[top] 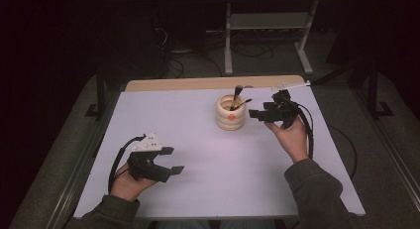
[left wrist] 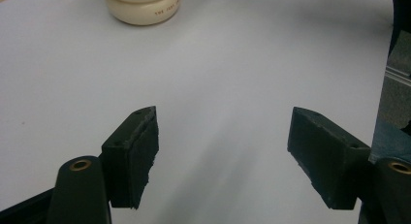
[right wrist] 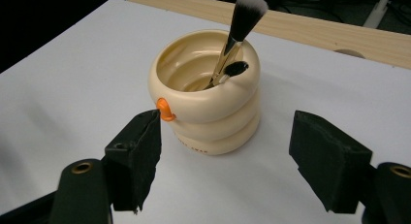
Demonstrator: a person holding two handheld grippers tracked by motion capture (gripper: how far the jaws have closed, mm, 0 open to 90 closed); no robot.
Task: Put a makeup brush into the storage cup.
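I hold 2 tongs over the desk [top: 163,120]. My right tongs [top: 258,113] are near the far right part of the desk, and they point to the cup [top: 231,112], which stands near the far edge, a little right of the middle. Their jaws are spread wide and hold nothing. In the right gripper view the cup [right wrist: 208,100] is just in front of the jaws and between their lines; the left jaw tip is just beside the orange knob [right wrist: 165,109] on the cup wall, but I cannot tell if it touches.

The cup is cream colour, with a wall of 3 round rings. Inside it stand 2 brushes: a big brush [right wrist: 240,25] with dark bristles up, which leans on the rim, and a small brush [right wrist: 230,71] that lies lower on the same rim.

My left tongs [top: 172,160] are near the near left corner, well apart from the cup. Their jaws are also wide apart and empty, above bare desk. In the left gripper view the foot of the cup [left wrist: 143,8] is at the top edge, far ahead.
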